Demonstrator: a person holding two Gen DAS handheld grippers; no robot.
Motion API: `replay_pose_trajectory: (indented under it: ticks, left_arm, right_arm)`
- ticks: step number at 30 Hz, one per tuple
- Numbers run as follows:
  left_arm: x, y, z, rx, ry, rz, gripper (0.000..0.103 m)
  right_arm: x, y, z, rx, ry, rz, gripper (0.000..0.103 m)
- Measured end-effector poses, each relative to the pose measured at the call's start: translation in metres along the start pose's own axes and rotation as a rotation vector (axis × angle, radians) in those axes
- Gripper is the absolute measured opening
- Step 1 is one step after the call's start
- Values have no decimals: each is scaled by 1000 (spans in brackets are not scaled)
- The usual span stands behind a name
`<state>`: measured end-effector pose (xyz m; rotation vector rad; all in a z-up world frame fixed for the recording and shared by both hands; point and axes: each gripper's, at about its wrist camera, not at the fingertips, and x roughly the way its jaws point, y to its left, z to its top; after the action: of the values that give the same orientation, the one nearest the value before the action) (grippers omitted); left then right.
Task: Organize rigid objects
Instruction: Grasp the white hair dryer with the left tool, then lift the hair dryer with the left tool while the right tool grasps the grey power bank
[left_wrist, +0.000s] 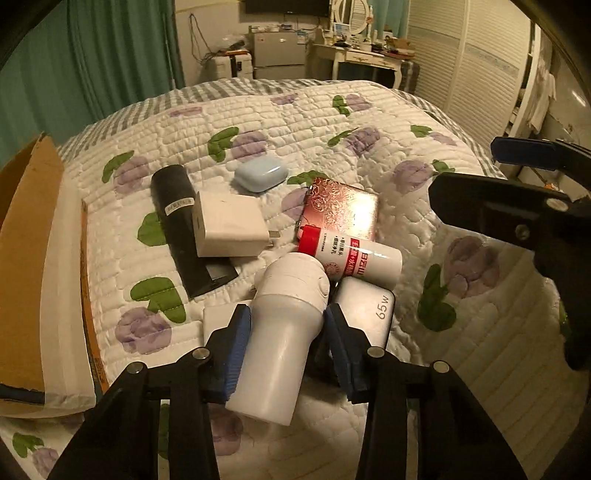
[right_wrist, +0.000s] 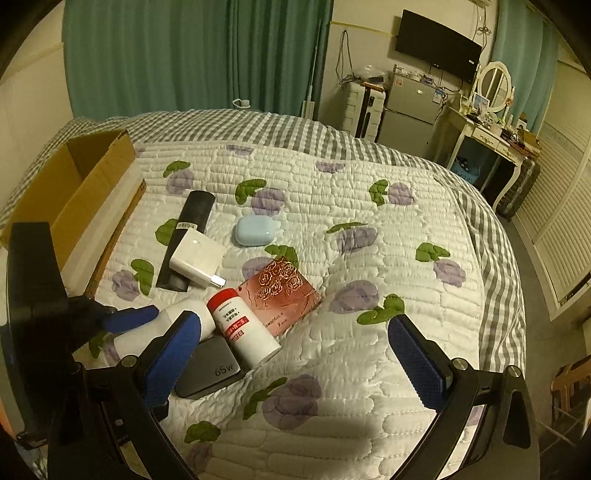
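Note:
My left gripper (left_wrist: 287, 334) is shut on a white cylindrical device (left_wrist: 284, 332), its blue pads pressing both sides; the device also shows in the right wrist view (right_wrist: 177, 317). Around it on the quilt lie a red-capped white bottle (left_wrist: 351, 256), a 65W charger (left_wrist: 369, 310), a red rose-patterned box (left_wrist: 341, 210), a white plug adapter (left_wrist: 229, 225), a black bar-shaped device (left_wrist: 181, 221) and a light blue case (left_wrist: 260, 177). My right gripper (right_wrist: 295, 354) is open and empty, hovering over the quilt to the right of the pile.
An open cardboard box (right_wrist: 74, 192) lies at the bed's left edge; it also shows in the left wrist view (left_wrist: 26, 258). The quilted bed (right_wrist: 369, 229) stretches right. Green curtains, a fridge (right_wrist: 408, 110) and a dressing table (right_wrist: 487, 133) stand beyond.

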<state>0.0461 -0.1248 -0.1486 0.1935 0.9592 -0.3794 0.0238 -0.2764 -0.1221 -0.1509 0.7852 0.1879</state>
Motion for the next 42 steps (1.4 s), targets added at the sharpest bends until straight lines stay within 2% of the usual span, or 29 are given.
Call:
replay_pose_trajectory:
  ticks: [5,9,12,16,20,25,31,35,37,40,42]
  left_arm:
    - [-26,11,-3,-39,-70,7,41]
    - [-51,26,-6,-50,-125,46,41]
    - [-60,36,-17,-47,-138,84,41]
    - [-61,51,-35,-76,-128,87,41]
    - [-55,62,-52,-120,-104,72,41]
    - [-50,72,-61,-156,-103,61,41]
    - [-45,79,-65,-178,-102,45,41]
    - [-46,81,-65,-185,-106,38,41]
    - [-47,84,-67,-189,-106,33,41]
    - [-48,87,-68,-196,-107,25,41]
    - [-50,87,-68,-199,-111,24,41]
  right_arm:
    - [-7,-2,-2,32,-19,-25,102]
    - [-15,5,-4,51,-33,-59,102]
    - [-20,24,-8,45,-29,-63,102]
    - [-9,55,-21,34,36,-48,102]
    - [15,75,-36,64,137,-71,88]
    - [42,74,-43,183,220,-69,79]
    - [63,80,-41,260,253,-101,78]
    - [85,90,-44,230,298,-193,78]
    - [90,92,-44,222,294,-201,78]
    - [91,92,-45,222,283,-188,69]
    - [88,93,-46,206,273,-185,68]
